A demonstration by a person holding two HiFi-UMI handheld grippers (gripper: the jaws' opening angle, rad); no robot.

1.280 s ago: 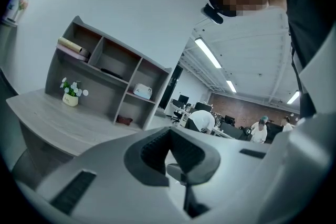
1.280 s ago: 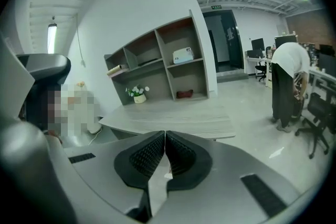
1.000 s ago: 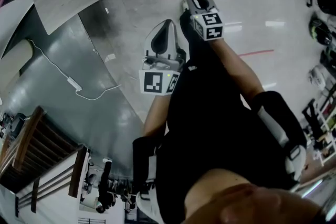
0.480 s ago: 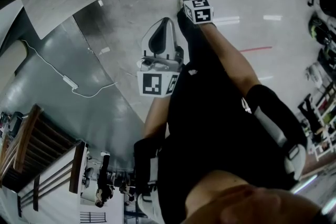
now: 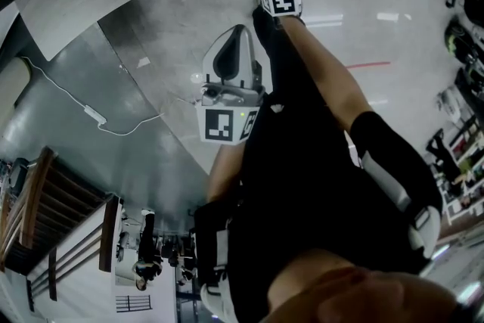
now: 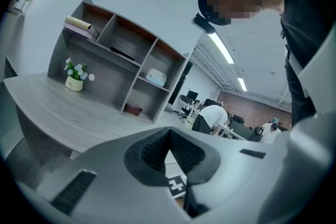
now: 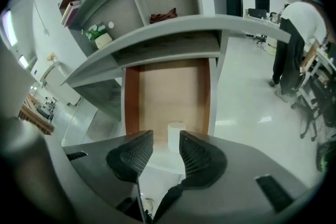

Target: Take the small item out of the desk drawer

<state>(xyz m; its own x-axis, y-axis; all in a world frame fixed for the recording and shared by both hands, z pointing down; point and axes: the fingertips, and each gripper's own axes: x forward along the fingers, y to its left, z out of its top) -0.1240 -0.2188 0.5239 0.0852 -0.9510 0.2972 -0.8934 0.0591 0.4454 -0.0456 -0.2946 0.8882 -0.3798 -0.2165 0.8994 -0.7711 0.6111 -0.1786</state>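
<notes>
Over the open wooden desk drawer (image 7: 131, 97), right claw (image 7: 165, 138) is opening, empty; next, straddle the small white cylinder (image 7: 175, 132). Left claw (image 6: 169, 139) clenched, idle.

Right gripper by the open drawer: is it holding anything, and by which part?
Nothing. The right gripper is empty, jaws opening; the small white cylinder stands untouched in the drawer just beyond them. The left gripper is shut, empty.

Small white cylinder (image 7: 175, 135) in open drawer (image 7: 167, 89)

one drawer (image 7: 168, 89), one small item (image 7: 176, 135), one potted plant (image 7: 103, 37)
</notes>
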